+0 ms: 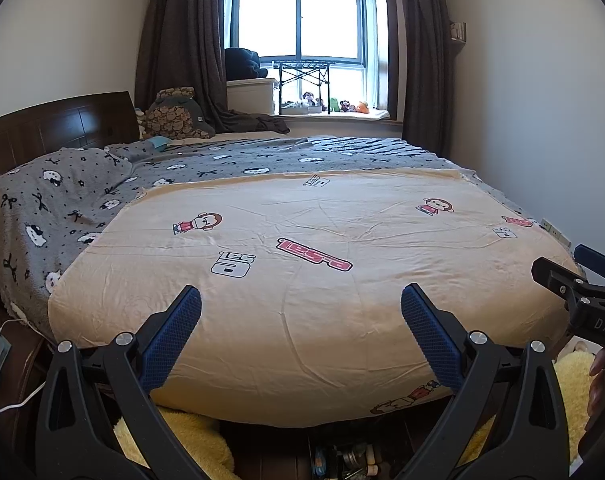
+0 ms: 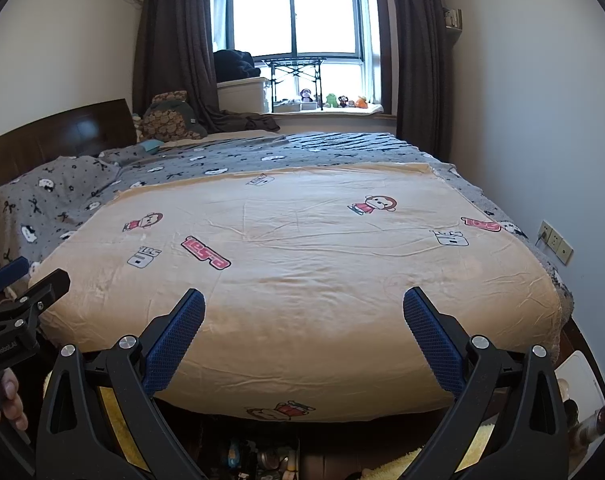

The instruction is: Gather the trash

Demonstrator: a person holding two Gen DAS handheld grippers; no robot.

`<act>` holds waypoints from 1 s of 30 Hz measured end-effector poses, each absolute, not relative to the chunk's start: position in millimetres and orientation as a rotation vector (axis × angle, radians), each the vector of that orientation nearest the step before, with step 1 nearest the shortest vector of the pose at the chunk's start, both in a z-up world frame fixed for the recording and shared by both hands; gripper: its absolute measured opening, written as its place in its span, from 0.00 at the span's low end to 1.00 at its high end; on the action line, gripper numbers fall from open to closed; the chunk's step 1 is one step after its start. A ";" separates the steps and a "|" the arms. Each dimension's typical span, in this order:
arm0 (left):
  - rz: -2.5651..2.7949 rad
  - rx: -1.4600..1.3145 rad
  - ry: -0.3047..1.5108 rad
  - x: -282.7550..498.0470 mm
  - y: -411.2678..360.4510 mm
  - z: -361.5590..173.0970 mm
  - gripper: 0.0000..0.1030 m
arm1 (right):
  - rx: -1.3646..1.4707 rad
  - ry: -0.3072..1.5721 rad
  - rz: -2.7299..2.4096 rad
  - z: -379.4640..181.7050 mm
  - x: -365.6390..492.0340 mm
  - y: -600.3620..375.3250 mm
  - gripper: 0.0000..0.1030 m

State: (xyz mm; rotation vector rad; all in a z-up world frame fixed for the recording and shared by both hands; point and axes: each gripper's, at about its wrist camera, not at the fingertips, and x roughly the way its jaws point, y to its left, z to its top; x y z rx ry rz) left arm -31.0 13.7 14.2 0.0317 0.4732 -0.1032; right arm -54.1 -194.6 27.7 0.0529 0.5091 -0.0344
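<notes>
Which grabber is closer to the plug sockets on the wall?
The right gripper. The wall sockets sit on the wall past the bed's right edge, on its side. The left gripper hovers further left, with the right one between it and the sockets.

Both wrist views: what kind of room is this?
A bedroom, quite clearly: a wide bed under a beige cartoon-monkey blanket, a dark wooden headboard, and a window with dark brown curtains.

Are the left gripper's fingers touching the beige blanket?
Cannot tell. In the left wrist view the open left gripper overlaps the beige blanket; no gap or contact shows.
</notes>
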 end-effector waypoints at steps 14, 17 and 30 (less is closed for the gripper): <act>-0.103 0.034 0.476 -30.2 11.3 13.0 0.92 | 0.057 0.510 -0.040 26.9 -55.1 -193.5 0.97; -0.102 0.031 0.472 -30.9 10.8 13.5 0.92 | 0.059 0.509 -0.039 26.7 -55.0 -194.1 0.97; -0.097 0.026 0.472 -30.9 10.4 13.7 0.92 | 0.062 0.510 -0.038 25.6 -56.2 -194.4 0.97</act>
